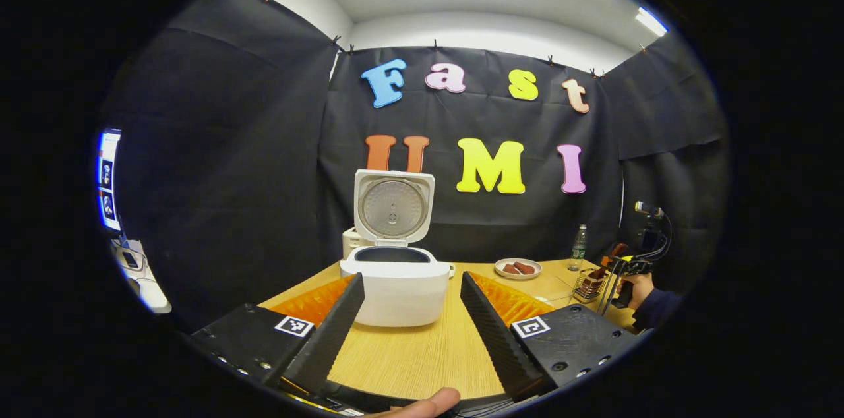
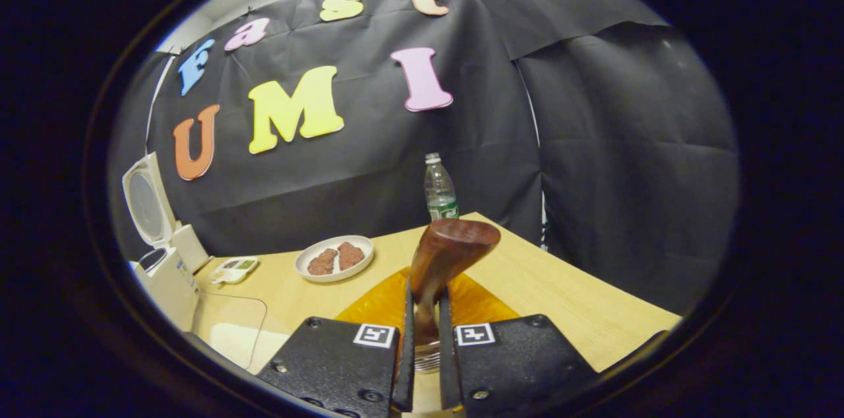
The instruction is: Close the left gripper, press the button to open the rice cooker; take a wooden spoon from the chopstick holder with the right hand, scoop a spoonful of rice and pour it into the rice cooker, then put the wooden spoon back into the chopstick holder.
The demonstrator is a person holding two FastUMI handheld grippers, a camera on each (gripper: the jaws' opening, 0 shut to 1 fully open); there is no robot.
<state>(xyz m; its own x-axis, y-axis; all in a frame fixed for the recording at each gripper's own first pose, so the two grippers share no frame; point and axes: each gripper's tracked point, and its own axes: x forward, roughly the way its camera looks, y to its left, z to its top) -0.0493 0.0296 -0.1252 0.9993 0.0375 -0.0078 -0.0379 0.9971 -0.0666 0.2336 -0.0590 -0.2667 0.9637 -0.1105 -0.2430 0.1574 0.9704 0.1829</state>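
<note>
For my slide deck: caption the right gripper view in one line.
Right gripper shut on the wooden spoon, rice cooker standing open at left.

Each claw (image 1: 411, 309) carries two flat black mounting plates studded with round screws, and each plate bears a small square black-and-white marker. The left claw's long fingers (image 1: 330, 332) have finely ribbed inner faces. Farther off, the person's arm wears a dark sleeve (image 1: 661, 308).

**Tally on the tabletop**

One rice cooker (image 1: 395, 286) sits at 12 o'clock, lid up. One plate (image 2: 334, 258) carries two brown pieces. One water bottle (image 2: 440, 192), one wooden spoon (image 2: 443, 258), one chopstick holder (image 1: 589, 285) at 2 o'clock.
</note>
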